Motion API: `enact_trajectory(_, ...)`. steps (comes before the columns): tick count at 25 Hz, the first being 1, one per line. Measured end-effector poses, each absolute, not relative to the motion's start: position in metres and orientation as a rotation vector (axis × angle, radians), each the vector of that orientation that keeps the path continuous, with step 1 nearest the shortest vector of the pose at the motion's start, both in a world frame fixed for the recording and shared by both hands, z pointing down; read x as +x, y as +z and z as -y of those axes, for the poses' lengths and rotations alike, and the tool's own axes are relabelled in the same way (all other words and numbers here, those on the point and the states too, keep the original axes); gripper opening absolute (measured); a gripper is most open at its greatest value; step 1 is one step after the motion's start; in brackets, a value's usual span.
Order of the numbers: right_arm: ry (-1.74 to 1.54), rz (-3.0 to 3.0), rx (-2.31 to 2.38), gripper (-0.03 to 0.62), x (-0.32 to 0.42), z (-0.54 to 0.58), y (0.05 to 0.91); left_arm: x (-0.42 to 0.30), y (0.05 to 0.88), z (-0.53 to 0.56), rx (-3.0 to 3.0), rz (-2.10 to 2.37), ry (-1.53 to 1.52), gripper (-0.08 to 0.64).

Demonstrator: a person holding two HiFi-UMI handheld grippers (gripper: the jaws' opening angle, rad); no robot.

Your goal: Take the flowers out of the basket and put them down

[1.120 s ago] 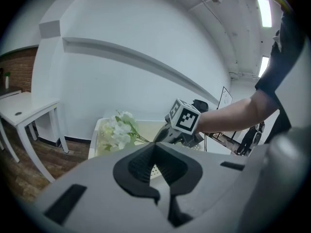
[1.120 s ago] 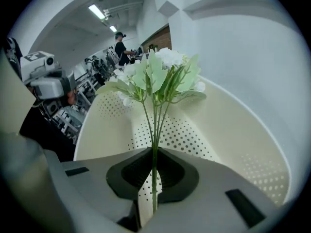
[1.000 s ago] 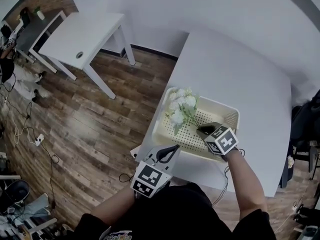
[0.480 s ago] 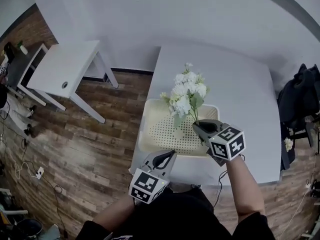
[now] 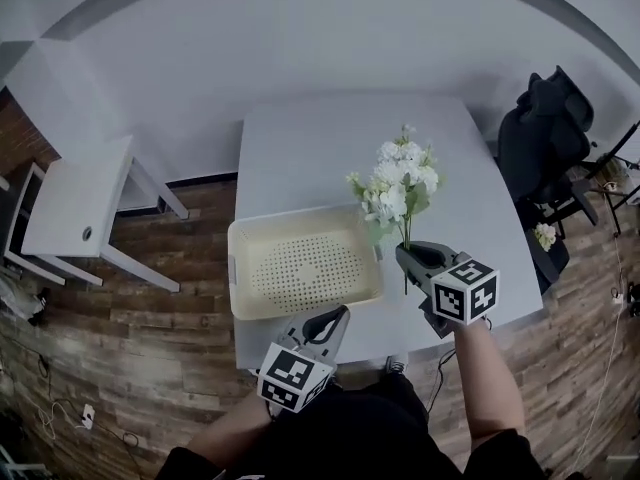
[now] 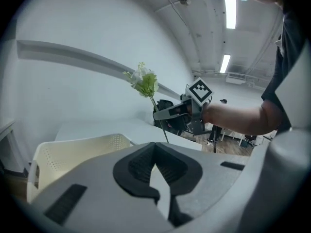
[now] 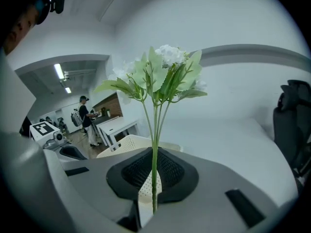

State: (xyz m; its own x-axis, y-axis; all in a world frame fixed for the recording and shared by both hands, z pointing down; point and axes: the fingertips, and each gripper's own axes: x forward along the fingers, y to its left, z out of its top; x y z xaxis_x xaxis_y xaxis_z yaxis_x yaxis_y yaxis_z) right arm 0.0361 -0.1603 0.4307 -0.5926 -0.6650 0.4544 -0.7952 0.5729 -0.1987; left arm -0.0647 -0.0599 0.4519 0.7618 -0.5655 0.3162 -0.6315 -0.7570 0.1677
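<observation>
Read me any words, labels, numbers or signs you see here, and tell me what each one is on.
None: no words or numbers can be read in any view.
The only signs are black-and-white square markers on the cube of the right tool and the cube of the left tool. They are patterns, not letters.

1 flwr bunch (image 5: 400, 183), 1 basket (image 5: 236, 278), 1 chair (image 5: 545, 128)

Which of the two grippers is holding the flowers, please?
The right gripper: its jaws clamp the stems of the flowers, while the left gripper holds nothing.
</observation>
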Motion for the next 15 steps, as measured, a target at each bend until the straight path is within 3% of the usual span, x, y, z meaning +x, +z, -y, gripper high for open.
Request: enact_trajectory(15,0.813,2.323,1.381,0.037,0.185,0.149,0.492,0.034,0.451,0.052,2.662,0.938,0.393,0.006)
